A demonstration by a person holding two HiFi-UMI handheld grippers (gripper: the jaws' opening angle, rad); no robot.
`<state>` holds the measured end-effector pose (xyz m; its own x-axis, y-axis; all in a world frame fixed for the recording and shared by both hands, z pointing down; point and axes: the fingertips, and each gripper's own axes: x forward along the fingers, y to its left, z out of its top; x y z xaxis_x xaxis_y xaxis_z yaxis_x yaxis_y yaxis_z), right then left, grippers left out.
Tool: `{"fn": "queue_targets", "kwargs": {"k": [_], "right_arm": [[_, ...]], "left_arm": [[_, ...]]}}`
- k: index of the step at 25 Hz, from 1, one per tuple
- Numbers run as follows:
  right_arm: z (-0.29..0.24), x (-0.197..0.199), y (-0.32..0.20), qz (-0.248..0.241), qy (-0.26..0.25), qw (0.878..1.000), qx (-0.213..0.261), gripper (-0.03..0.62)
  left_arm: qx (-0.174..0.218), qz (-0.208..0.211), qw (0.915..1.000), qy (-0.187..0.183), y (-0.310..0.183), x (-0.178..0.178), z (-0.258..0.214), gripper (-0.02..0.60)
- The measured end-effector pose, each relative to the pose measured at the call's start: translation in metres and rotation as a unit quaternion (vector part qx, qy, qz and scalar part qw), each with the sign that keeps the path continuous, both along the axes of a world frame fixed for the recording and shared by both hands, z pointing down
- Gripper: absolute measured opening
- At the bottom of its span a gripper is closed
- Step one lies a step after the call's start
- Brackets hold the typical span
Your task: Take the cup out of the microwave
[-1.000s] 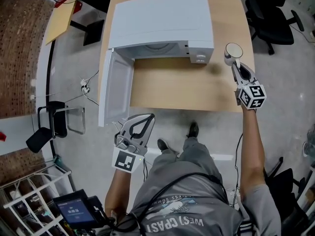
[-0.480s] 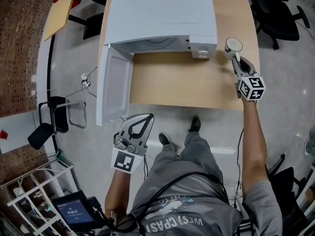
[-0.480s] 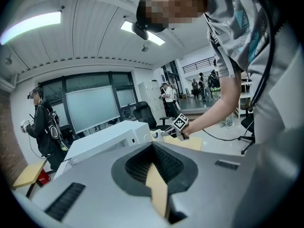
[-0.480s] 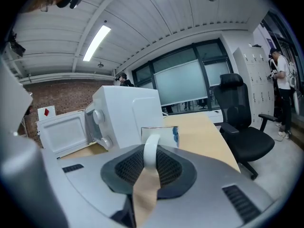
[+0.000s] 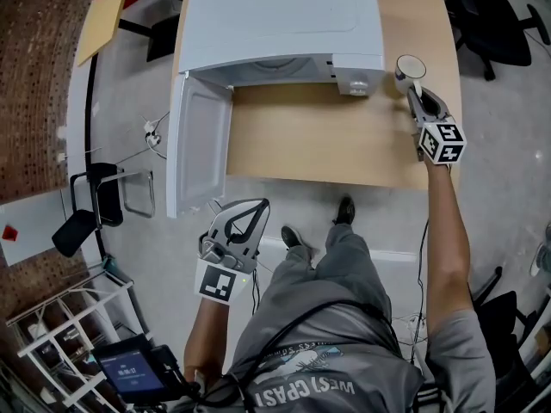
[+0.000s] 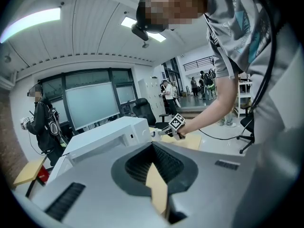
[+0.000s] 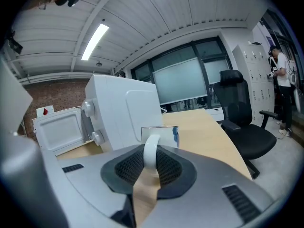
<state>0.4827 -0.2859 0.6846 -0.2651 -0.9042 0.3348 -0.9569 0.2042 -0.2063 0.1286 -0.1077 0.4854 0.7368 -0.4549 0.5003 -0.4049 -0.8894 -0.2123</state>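
Nearest the person, in the lower left of the head view, the left tongs [image 5: 261, 204] hung off the table edge with their jaws drawn together on nothing. Beyond them the light wooden table [image 5: 318, 149] carried a white microwave oven [image 5: 284, 15], its door [image 5: 200, 153] swung wide open at the left. At the right of the frame the right tongs [image 5: 413, 93] reached over the table, clenched on the looped handle of a white ceramic cup with a blue mark [image 5: 411, 68] — the handle sat plainly between the dark ribbed pads [image 7: 124, 167] in the right gripper view. The cup was outside the microwave, just right of its control panel [image 5: 357, 80]; whether its base touched the table could not be told. Farther back, at the right of that view, stood a black office chair [image 7: 244, 127].
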Motion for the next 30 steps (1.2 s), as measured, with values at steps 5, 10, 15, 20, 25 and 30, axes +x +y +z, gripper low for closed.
{"fn": "queue_targets", "kwargs": {"k": [5,10,15,20,25,30], "right_arm": [[0.009,0.003,-0.007,0.005,-0.002,1.000,0.001,0.069],[0.014,0.003,-0.011,0.008,-0.001,1.000,0.007,0.069],[0.020,0.004,-0.013,0.012,0.001,1.000,0.012,0.069],[0.025,0.004,-0.011,0.018,-0.002,1.000,0.023,0.069],[0.026,0.004,-0.009,0.020,-0.002,0.999,0.031,0.069],[0.030,0.003,-0.008,0.025,0.004,0.999,0.037,0.069]], "left_arm": [[-0.009,-0.003,0.9999,-0.006,0.003,0.001,0.009,0.043],[-0.016,-0.006,0.9998,-0.004,0.006,0.001,0.014,0.043],[-0.023,-0.004,0.9997,-0.007,0.010,0.001,0.021,0.043],[-0.031,-0.006,0.9995,-0.009,0.011,-0.001,0.029,0.043],[-0.034,-0.005,0.9994,-0.003,0.010,0.000,0.033,0.043],[-0.037,-0.003,0.9993,0.004,0.008,0.001,0.038,0.042]]}}
